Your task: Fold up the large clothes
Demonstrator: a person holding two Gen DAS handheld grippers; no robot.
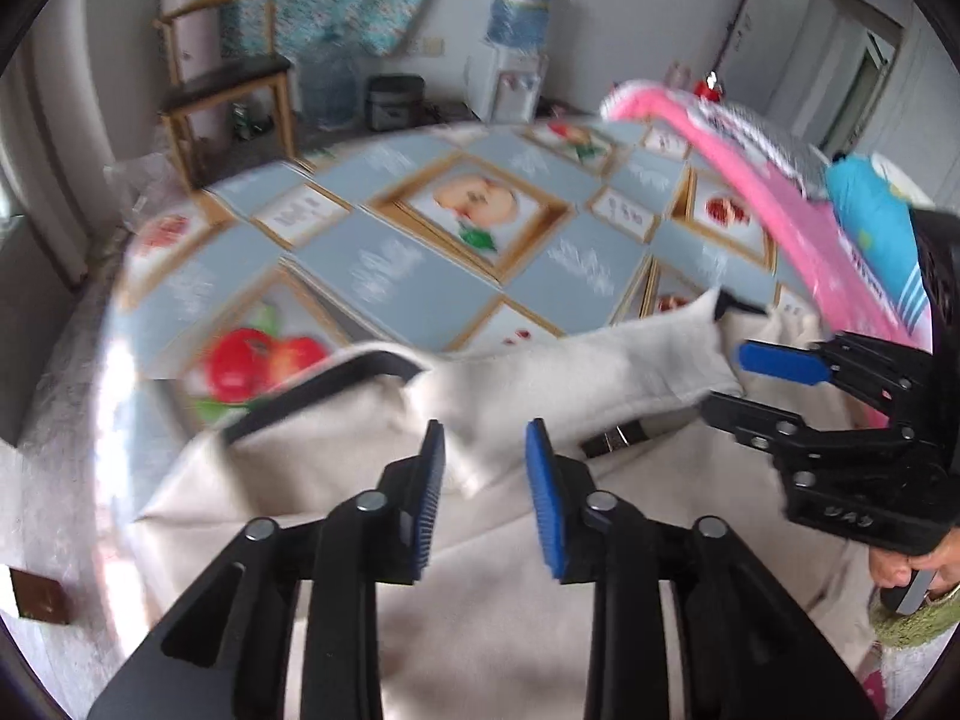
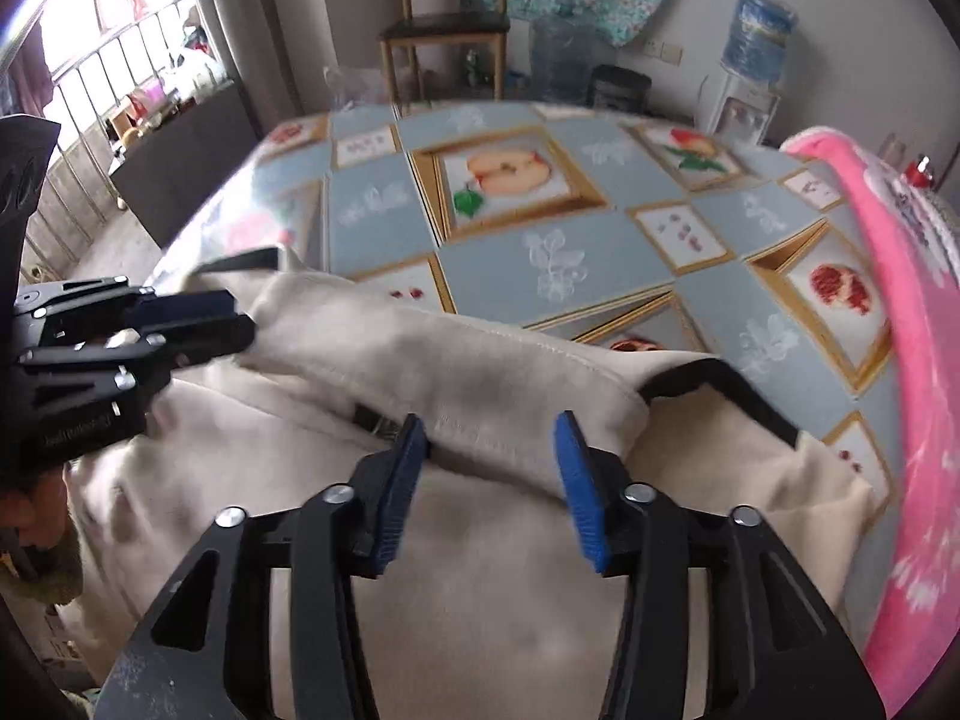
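Cream garment [image 2: 492, 570] w/ black trim lies spread on near part of the table, covering the near edge in both views. One sleeve [image 2: 420, 372] is folded across the body, running from near left up to a black cuff [image 2: 720, 387] at right. Second black cuff [image 1: 324, 387] shows in left wrist view, lying on the cloth's far left edge.

Left gripper [image 1: 485, 483] hovers over the garment's middle, blue pads [image 1: 429, 498] apart, nothing between them – released. In right wrist view the same gripper [image 2: 225, 321] sits at far left, tips against the sleeve's end; whether they pinch fabric there, can't tell.

Right gripper [image 2: 492, 486] is also spread wide, pads either side of the folded sleeve edge, not clamped on it. Seen from left wrist cam it [image 1: 738, 381] is at right, fingers parted over the cloth.

Tablecloth [image 2: 540, 228] w/ fruit pics covers the table beyond. Pink fabric [image 2: 918, 390] lies along the right edge. Wooden chair [image 1: 228, 90] & water dispenser [image 1: 516, 60] stand by the back wall.
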